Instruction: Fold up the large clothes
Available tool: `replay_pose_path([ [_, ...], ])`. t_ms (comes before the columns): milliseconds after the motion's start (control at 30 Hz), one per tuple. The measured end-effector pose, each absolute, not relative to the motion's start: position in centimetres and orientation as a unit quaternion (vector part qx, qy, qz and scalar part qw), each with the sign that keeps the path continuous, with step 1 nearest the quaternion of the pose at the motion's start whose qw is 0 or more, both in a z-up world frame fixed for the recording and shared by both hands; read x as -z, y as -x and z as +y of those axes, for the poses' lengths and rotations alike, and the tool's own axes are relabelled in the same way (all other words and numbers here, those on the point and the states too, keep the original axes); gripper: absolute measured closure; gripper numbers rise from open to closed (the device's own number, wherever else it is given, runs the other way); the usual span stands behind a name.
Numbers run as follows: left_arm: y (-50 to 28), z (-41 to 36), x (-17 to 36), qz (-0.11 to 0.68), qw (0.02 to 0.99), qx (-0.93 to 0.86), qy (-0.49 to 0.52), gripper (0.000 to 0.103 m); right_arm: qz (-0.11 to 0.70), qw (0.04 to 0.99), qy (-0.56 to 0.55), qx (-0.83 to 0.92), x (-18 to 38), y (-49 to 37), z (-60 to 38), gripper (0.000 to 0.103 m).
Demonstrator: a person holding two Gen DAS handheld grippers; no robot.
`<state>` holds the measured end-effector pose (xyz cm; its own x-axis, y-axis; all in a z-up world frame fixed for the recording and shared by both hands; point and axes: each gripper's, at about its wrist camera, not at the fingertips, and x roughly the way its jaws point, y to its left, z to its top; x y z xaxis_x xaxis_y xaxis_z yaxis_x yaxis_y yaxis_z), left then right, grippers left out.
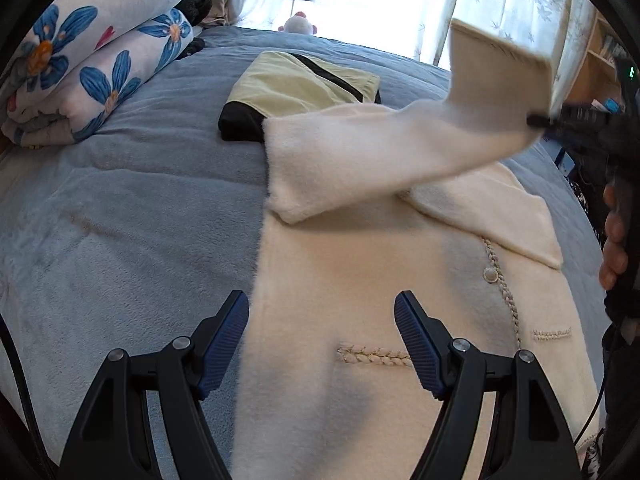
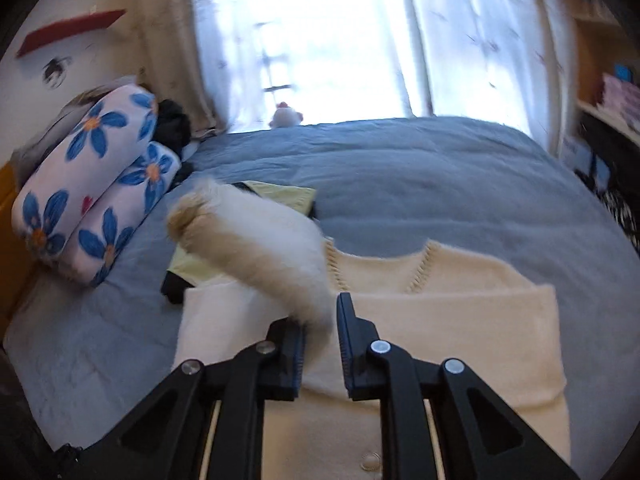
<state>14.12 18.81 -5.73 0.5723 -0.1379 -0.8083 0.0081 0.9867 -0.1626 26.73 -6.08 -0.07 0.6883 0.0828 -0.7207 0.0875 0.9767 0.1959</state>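
Right gripper (image 2: 320, 320): the jaws stand narrowed on the cuff end of the sleeve (image 2: 256, 240) of the cream coat (image 2: 460, 320). In the right wrist view the fluffy sleeve runs up and away from between the pads, toward the left. In the left wrist view the same sleeve (image 1: 380, 148) is lifted clear of the coat body, its end pinched at the right gripper (image 1: 538, 120), with a hand (image 1: 614, 236) on the handle. Assessment: the sleeve is held, though motion blur leaves the exact pad contact unclear.

Left gripper (image 1: 322, 320): the jaws stand wide, with nothing between them. They hang over the coat's front panel (image 1: 340, 280), the left pad above the coat's edge where it meets the blue bedspread (image 1: 120, 220). The braided pocket trim (image 1: 376, 354) lies just below and between the pads; the button (image 1: 489, 274) and lapel lie to the right.

The coat lies flat on the bed, front upward, directly beneath both grippers. Beyond the jaws lies a folded yellow and black garment (image 1: 296, 84), partly overlapped by the coat, and further left a rolled flowered quilt (image 1: 100, 60).

Step in hand, as judged: folding the sleeve inward across the coat's chest.

Next move calls for: carrying the cuff across the front, laying the sleeve flat without a twist, then releasing. The left gripper is placed to steady the body against dragging.
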Motion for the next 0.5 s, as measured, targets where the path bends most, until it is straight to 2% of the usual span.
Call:
replay_pose_path([
  [67, -14.3, 18.2, 5.9, 0.463, 0.883, 0.043, 0.058, 0.029, 0.464, 0.875, -0.138, 0.034, 4.6, -26.2, -9.8, 0.054],
  [200, -15.2, 17.4, 6.3, 0.472, 0.879, 0.049, 0.031, 0.029, 0.532, 0.832, -0.152, 0.051, 10.2, -23.5, -13.9, 0.054],
  [433, -21.0, 18.0, 6.7, 0.484, 0.873, 0.056, 0.003, 0.029, 0.523, 0.829, -0.197, 0.026, 10.9, -23.8, -17.9, 0.054],
  [500, -23.7, 18.9, 7.3, 0.492, 0.869, 0.053, 0.012, 0.029, 0.515, 0.832, -0.206, 0.014, 10.9, -25.5, -18.4, 0.05],
])
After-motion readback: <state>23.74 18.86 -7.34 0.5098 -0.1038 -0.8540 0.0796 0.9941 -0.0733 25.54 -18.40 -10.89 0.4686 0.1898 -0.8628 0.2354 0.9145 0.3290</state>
